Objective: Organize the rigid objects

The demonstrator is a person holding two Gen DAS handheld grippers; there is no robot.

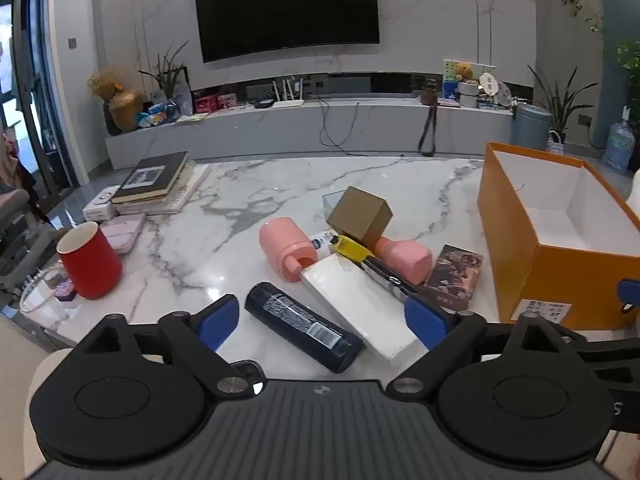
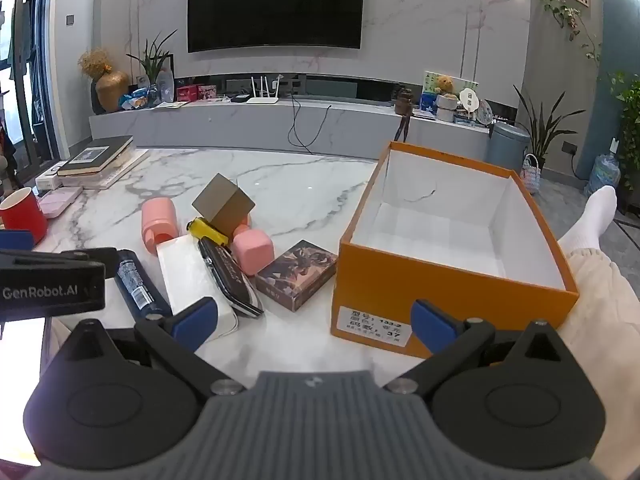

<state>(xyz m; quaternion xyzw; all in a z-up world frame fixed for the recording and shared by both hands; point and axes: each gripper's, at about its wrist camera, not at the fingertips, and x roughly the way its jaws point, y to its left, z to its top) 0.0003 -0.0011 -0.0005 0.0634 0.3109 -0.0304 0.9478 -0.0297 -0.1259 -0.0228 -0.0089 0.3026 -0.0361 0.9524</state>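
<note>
A pile of rigid objects lies on the marble table (image 1: 248,192): a dark blue bottle (image 1: 302,326), a white box (image 1: 356,306), a pink dumbbell (image 1: 290,252), a brown cube (image 1: 360,214), a yellow lighter (image 1: 352,249), a black case (image 2: 228,276) and a card box (image 1: 454,276). An open, empty orange box (image 2: 452,256) stands to their right. My left gripper (image 1: 322,322) is open just in front of the bottle and white box. My right gripper (image 2: 314,322) is open and empty, in front of the orange box's near left corner.
A red cup (image 1: 90,260) stands at the table's left, with a pink case (image 1: 122,232) and a stack of books (image 1: 154,182) behind it. A person's leg (image 2: 588,264) lies right of the orange box. A TV bench runs behind the table.
</note>
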